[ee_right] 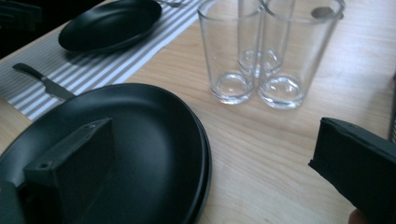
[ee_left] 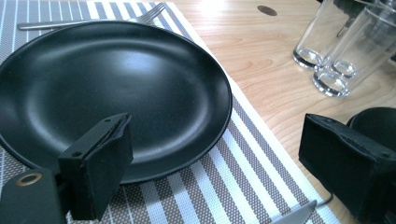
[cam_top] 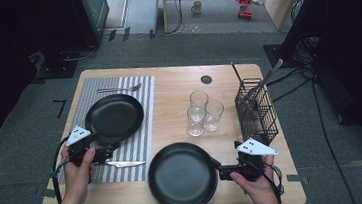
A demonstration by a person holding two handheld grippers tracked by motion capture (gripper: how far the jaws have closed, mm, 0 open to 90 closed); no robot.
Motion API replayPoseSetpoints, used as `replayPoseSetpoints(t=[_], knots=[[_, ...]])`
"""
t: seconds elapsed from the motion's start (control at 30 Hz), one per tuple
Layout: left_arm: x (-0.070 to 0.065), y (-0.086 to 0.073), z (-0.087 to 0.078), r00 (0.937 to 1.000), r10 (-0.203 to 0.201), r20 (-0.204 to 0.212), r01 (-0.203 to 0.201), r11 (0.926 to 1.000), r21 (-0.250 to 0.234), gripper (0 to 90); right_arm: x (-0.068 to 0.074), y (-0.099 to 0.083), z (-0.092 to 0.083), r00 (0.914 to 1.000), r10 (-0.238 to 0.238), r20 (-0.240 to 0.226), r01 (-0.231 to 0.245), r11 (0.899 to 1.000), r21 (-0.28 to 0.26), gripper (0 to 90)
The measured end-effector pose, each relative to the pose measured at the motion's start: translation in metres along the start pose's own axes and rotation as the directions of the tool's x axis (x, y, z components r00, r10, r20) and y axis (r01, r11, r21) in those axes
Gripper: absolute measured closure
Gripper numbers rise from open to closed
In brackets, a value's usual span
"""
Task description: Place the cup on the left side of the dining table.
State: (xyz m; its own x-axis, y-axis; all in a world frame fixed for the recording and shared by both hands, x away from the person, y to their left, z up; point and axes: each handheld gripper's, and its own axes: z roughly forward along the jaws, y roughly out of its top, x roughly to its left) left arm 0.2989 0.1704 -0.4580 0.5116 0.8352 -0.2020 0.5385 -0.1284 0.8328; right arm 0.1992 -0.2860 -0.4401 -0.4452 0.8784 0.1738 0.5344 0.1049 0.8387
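Table-setting looks mid-step: left gripper hovers open-jawed at the placemat plate's near rim, right gripper gapes empty beside the stacked plates nearer the person, needing a rim pinch next.

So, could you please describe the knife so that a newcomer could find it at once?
Start at the striped placemat on the left of the wooden table. The knife lies on its near edge, in front of the black plate. Unlike the fork beyond that plate, it has a dark handle.
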Motion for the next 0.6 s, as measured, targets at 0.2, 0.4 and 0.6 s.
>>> replayPoseSetpoints(t=[0.2,0.4,0.6], knots=[[-0.007,-0.008,-0.005,0.9998,0.02,0.001,-0.02,0.9998,0.006,10.3,0.009,0.011,0.01,0.9995,-0.015,-0.029,0.015,1.0,-0.015,0.0],[-0.012,-0.019,-0.007,0.9994,0.036,-0.004,-0.036,0.9993,0.014,10.3,0.012,0.016,0.022,0.999,-0.017,-0.042,0.016,1.0,-0.026,0.0],[-0.014,-0.029,-0.011,0.9992,0.036,0.014,-0.037,0.9991,0.02,10.2,0.013,0.022,0.034,0.9994,-0.016,-0.03,0.015,0.999,-0.034,0.1]])
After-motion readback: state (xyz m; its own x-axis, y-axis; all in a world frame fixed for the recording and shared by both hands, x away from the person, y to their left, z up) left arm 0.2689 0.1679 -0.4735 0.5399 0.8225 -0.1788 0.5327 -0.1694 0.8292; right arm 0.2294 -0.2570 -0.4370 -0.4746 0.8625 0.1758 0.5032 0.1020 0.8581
